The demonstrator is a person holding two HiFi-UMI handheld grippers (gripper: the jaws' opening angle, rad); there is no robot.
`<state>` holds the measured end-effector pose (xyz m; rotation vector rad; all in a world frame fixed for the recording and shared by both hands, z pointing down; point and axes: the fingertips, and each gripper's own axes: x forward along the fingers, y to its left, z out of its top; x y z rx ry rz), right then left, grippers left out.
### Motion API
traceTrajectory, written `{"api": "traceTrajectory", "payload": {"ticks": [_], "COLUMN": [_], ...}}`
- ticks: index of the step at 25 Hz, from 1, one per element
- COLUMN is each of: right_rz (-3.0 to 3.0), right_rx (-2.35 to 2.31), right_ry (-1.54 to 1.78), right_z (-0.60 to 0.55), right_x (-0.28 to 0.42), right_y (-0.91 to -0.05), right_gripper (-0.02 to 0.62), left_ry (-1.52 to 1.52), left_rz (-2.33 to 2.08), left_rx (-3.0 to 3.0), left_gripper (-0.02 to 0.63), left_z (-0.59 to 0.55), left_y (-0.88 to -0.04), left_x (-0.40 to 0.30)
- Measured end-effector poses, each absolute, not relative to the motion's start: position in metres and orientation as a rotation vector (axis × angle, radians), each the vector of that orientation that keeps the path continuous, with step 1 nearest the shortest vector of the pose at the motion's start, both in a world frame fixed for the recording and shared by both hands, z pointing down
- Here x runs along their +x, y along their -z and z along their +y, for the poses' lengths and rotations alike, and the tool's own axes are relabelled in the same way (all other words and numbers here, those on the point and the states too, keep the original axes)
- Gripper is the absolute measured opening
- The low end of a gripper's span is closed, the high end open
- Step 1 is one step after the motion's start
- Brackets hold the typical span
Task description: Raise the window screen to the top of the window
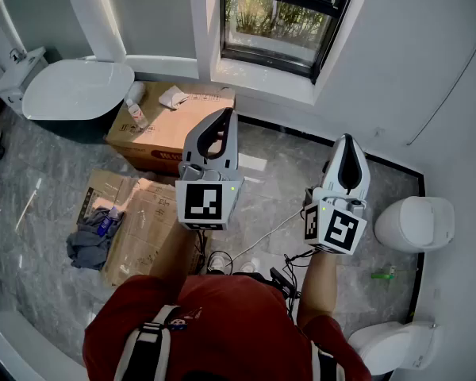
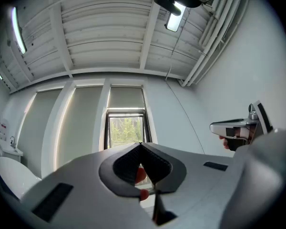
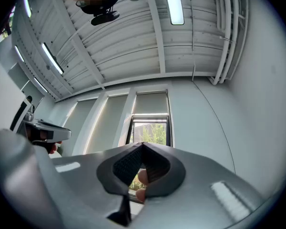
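The window (image 1: 279,24) is the reference point. The window screen (image 2: 126,98) hangs as a pale panel over the window's upper part. Its lower edge meets the top of the dark-framed opening, where green trees show through the glass.

The left gripper (image 2: 141,145) is fully closed, its jaws meeting with nothing between them. It points up toward the window from below, well apart from it. The right gripper (image 3: 143,144) is likewise closed and empty, beside the left gripper and also aimed up at the window.

A cardboard box (image 1: 170,121) sits on the floor below the window.
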<state>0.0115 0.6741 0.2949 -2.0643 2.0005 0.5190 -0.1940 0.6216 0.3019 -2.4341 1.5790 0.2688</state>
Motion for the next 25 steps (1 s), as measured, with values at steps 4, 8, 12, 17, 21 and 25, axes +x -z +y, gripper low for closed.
{"api": "traceTrajectory", "payload": {"ticks": [4, 8, 12, 17, 21, 25], "right_rz": [2.002, 2.003, 2.012, 2.013, 2.018, 2.029], "right_rx": [-2.065, -2.063, -2.048, -2.035, -2.026, -2.026], "right_ry": [-0.521, -0.51, -0.481, -0.433, -0.387, -0.39], "right_z": [0.672, 0.673, 0.672, 0.671, 0.668, 0.659], "right_x": [0.023, 0.033, 0.047, 0.069, 0.082, 0.088], "right_y": [-0.296, -0.303, -0.31, -0.323, -0.336, -0.341], "right_gripper": [0.011, 0.009, 0.009, 0.01, 0.009, 0.011], "left_ry": [-0.254, -0.218, -0.168, -0.11, -0.08, -0.072], "left_rz": [1.585, 1.582, 1.587, 1.609, 1.623, 1.63], "left_rx": [-2.422, -2.417, -2.414, -2.407, -2.42, -2.433], "left_gripper": [0.006, 0.006, 0.006, 0.006, 0.006, 0.006], "left_z": [0.62, 0.62, 0.619, 0.622, 0.623, 0.615], "left_y": [-0.302, -0.308, -0.316, -0.327, -0.339, -0.343], "left_x": [-0.185, -0.175, -0.16, -0.144, -0.135, -0.127]}}
